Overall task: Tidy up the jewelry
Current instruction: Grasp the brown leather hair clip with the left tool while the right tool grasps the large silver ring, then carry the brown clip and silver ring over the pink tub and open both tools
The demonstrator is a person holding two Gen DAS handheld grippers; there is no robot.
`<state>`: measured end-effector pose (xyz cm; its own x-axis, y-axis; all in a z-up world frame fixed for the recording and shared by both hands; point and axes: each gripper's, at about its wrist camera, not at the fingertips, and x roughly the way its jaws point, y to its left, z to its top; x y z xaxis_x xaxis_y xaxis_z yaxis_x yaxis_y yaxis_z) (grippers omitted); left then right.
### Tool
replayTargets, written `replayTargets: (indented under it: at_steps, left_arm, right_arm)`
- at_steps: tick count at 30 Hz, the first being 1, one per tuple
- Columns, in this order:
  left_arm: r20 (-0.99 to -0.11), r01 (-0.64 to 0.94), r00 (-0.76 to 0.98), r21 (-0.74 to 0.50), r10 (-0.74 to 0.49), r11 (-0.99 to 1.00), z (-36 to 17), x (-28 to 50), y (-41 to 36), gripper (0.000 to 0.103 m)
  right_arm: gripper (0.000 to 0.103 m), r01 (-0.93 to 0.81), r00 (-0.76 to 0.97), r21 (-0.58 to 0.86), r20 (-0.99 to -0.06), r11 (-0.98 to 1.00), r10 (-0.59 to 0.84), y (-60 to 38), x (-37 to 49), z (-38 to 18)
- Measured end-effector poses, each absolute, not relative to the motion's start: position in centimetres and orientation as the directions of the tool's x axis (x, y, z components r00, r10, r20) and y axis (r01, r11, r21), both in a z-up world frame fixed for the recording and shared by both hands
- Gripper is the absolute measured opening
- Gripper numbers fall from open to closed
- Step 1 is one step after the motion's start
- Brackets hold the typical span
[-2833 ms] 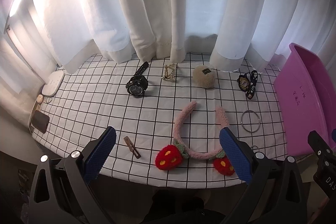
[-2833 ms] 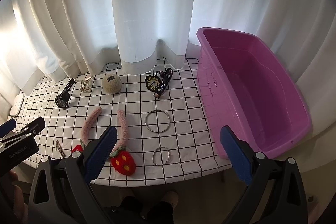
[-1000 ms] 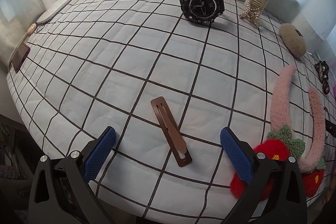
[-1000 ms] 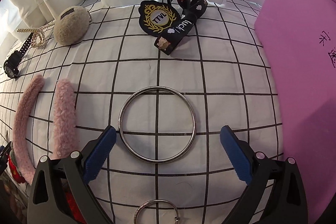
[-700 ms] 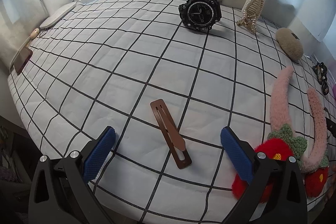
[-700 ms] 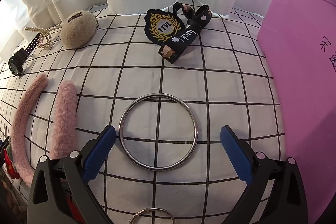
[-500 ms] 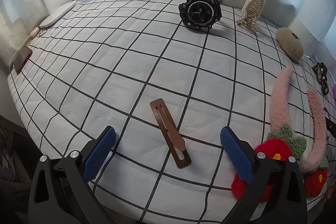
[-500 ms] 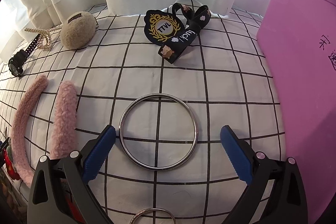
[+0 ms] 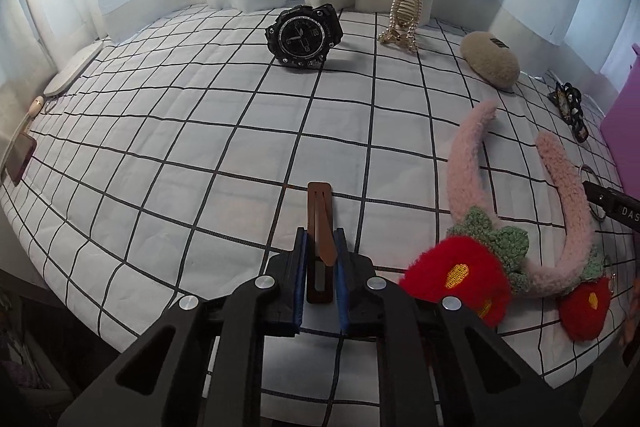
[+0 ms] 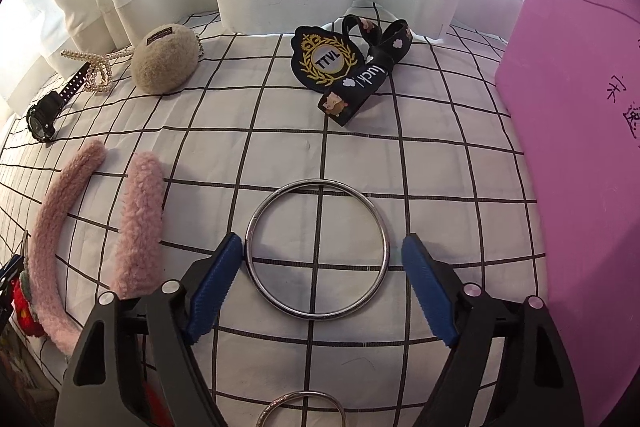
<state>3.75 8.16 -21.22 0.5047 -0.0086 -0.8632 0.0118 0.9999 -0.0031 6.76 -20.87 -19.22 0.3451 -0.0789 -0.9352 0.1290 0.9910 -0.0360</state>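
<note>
My left gripper (image 9: 320,247) is shut on a flat brown hair clip (image 9: 320,215) lying on the checked cloth; the clip's far end sticks out past the blue pads (image 9: 301,267). My right gripper (image 10: 322,259) is open, its blue pads either side of a large silver ring (image 10: 252,223) flat on the cloth, not touching it. A smaller silver ring (image 10: 300,397) shows at the bottom edge. The pink bin (image 10: 592,147) stands at the right.
A pink fuzzy headband with red strawberries (image 9: 468,163) lies right of the left gripper, and shows in the right wrist view (image 10: 140,211). A black watch (image 9: 304,35), pearl claw clip (image 9: 404,11), beige puff (image 9: 490,61) and black badge with ribbon (image 10: 344,67) lie near the curtain.
My left gripper has moved onto the brown clip and shut on it. My right gripper has narrowed around the large ring and moved slightly closer.
</note>
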Motion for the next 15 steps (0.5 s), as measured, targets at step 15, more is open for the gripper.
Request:
replayTargets:
  at_steps: [15]
  left_arm:
    - [-0.845,0.038,0.534,-0.028,-0.044,0.999,-19.6,3.5,8.1,0.012]
  right_arm:
    - [0.071,0.146,0.351,-0.008,-0.934,0.989,-0.059,-21.3,6.4,-18.6]
